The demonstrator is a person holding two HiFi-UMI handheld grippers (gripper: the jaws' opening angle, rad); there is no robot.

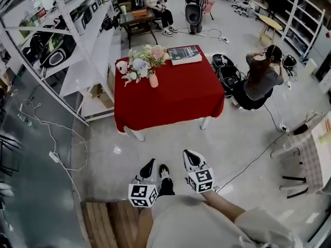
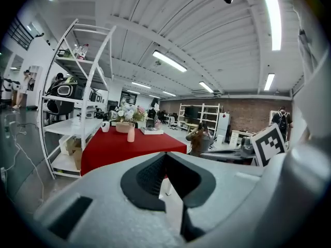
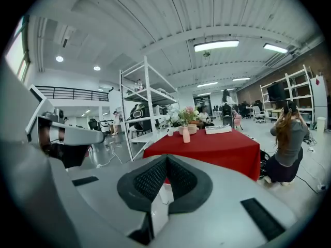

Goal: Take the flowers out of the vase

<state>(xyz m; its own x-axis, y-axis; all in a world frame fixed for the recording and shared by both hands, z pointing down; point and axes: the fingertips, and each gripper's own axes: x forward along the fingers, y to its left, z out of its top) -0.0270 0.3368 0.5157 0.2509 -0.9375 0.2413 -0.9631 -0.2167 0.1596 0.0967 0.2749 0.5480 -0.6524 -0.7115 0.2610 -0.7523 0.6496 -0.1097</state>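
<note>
Red cloth (image 1: 170,94) hides most of the table legs (image 1: 133,134). Flowers (image 1: 142,61) hide the vase (image 1: 153,79) mouth and their own stems. Book (image 1: 184,54) cover print too small to read. Checked side table (image 1: 315,143) cut off at head view's right edge.

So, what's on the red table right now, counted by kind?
Pink vase: 1
Flower bunch: 1
Mug: 1
Book: 1
Beige pot: 1
Total: 5
</note>
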